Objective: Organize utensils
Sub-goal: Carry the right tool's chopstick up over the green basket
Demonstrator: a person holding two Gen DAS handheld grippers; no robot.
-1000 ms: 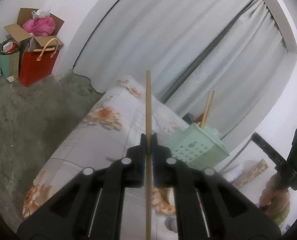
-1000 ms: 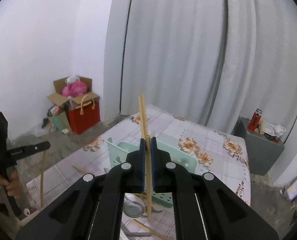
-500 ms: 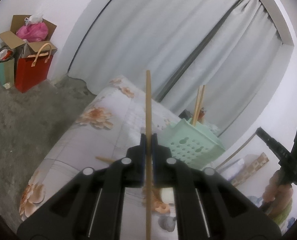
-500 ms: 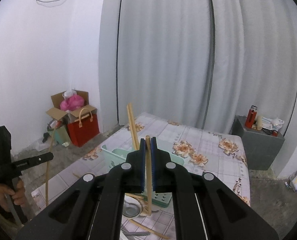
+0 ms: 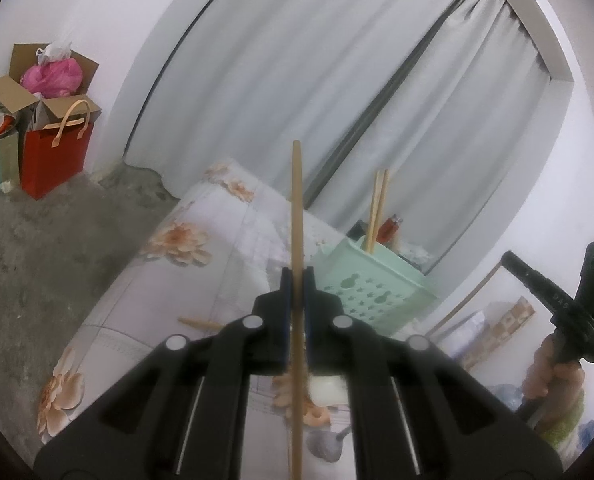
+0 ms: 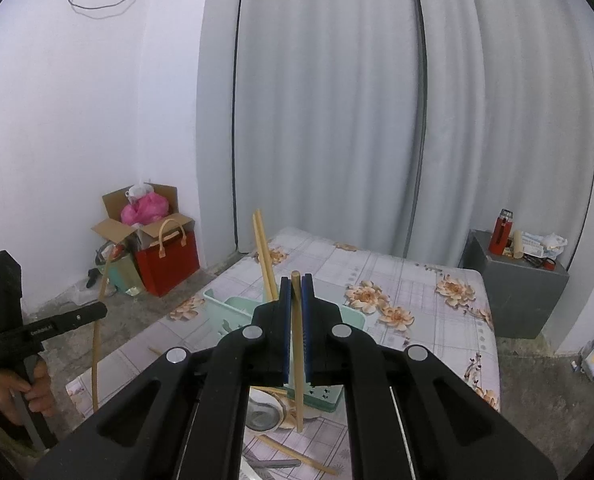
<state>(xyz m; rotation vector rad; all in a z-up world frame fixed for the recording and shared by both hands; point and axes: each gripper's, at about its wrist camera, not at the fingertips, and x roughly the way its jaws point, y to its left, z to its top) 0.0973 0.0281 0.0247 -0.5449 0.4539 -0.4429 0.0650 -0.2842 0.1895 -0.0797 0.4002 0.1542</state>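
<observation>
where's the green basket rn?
Green basket sits on the floral tablecloth, center of the right wrist view just behind the right gripper, with two chopsticks standing in it.

Small pale lettering is printed along the black bar of the left gripper (image 6: 43, 326) as seen from the right wrist view, but it is too small and blurred to read. Similar faint characters appear on the black bar of the right gripper (image 5: 557, 300) in the left wrist view and are equally illegible. No other text, label, brand or number can be read.
</observation>
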